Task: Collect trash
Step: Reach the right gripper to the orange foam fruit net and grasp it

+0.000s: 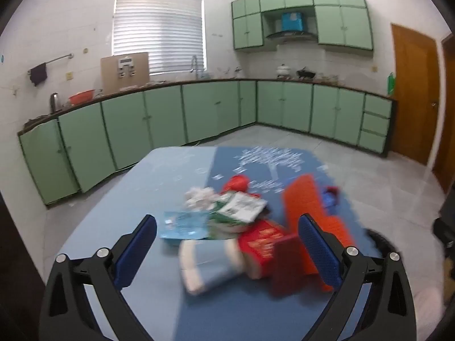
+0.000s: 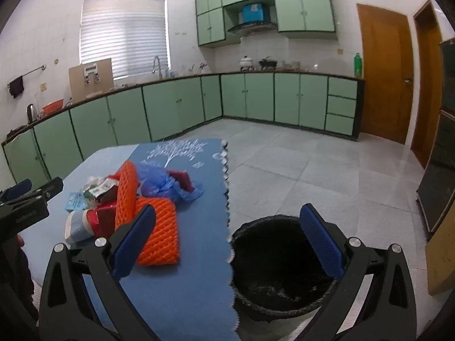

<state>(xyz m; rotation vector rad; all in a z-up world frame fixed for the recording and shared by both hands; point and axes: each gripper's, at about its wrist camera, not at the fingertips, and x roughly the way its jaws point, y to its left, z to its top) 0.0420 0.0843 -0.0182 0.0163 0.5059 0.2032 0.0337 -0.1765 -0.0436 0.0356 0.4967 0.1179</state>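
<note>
1. Currently both claws wide open, holding nothing: left gripper (image 1: 227, 244) over the pile, right gripper (image 2: 227, 241) straddling table edge and black-lined round trash bin (image 2: 284, 307).
2. Trash pile at 12 o'clock of left claw: orange foam fruit net (image 2: 159, 233), crumpled blue plastic bag (image 2: 167, 184), red carton (image 1: 263, 243), white tissue wad (image 1: 199, 197), on blue tablecloth (image 2: 184, 298).
3. Risk: overlapping items, so could snag neighbours or drag cloth.
4. Risk: light net could slip from the pads and miss bin.
</note>
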